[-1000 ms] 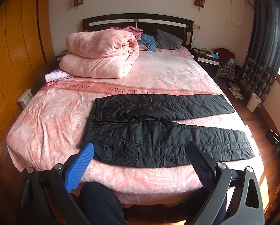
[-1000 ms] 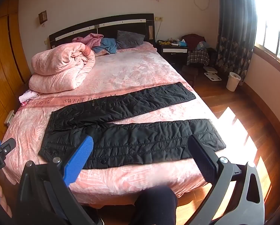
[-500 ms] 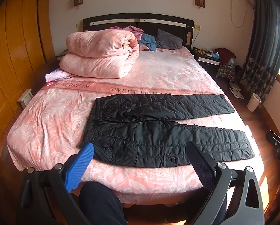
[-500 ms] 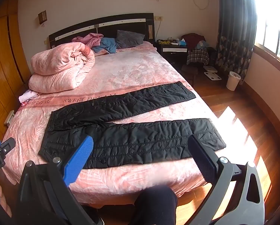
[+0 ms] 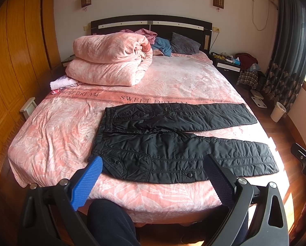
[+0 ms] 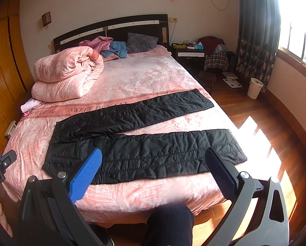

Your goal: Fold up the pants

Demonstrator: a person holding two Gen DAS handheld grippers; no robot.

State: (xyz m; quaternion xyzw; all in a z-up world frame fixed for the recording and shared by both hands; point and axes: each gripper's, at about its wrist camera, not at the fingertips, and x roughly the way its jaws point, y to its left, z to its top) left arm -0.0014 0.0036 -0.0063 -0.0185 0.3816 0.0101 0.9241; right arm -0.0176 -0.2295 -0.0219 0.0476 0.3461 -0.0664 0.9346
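Your pants [image 5: 173, 141] lie flat across the near part of the bed [image 5: 50, 143], waistband to your left, legs running right and spread apart, one behind the other; behind them, toward the left, the folded quilt [image 5: 110, 63] sits on the bed; pillows [image 5: 184, 44] rest against the headboard [image 5: 150, 21] at the far end; the nightstand [image 6: 190, 53] stands right of the bed; your left gripper [image 5: 153, 180] and right gripper [image 6: 154, 172] hang spread wide before the near edge, left beside right.
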